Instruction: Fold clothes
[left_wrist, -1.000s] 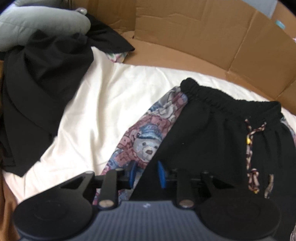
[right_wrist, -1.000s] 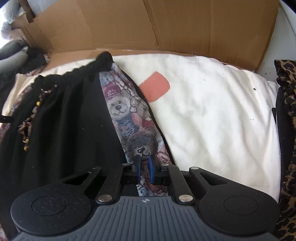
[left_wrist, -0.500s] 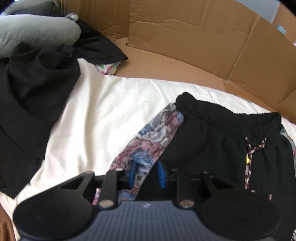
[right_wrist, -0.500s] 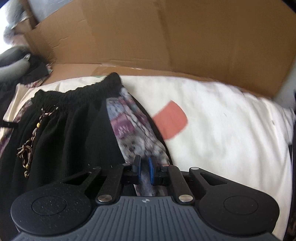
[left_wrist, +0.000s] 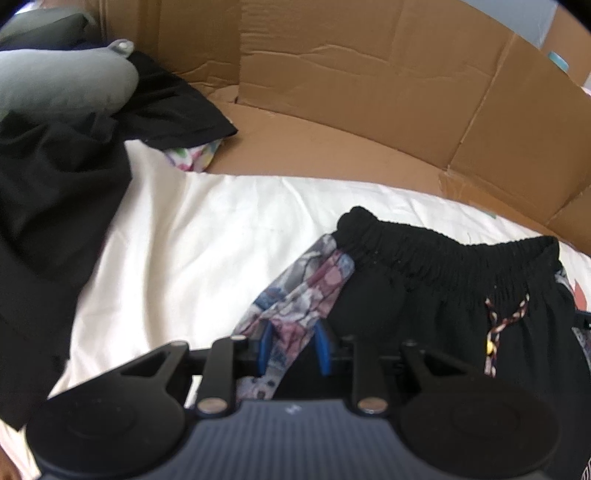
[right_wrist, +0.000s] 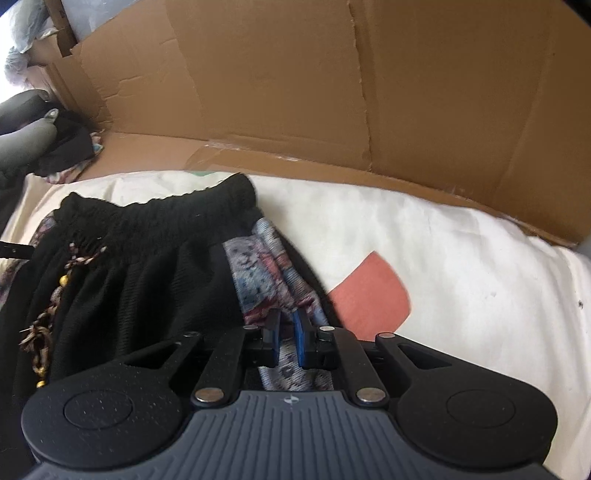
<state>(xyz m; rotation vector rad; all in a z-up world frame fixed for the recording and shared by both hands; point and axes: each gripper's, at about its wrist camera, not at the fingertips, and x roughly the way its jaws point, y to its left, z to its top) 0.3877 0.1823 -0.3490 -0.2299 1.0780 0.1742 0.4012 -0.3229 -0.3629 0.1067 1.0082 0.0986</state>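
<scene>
My gripper bodies are hiding the lower half of the black shorts (left_wrist: 436, 295), lying on the white sheet (left_wrist: 207, 229). I'm pinching their patterned side panels with the left gripper (left_wrist: 293, 349) and right gripper (right_wrist: 288, 341). Only the right view is showing the pink patch (right_wrist: 369, 299) at 3 o'clock; cardboard (right_wrist: 332, 92) is walling 12.

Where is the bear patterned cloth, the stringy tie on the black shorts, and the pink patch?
bear patterned cloth (right_wrist: 258, 273), right wrist view, side panel.
stringy tie (left_wrist: 496, 326), left wrist view, braided cord below waistband.
pink patch (right_wrist: 373, 299), right wrist view, its middle.
</scene>
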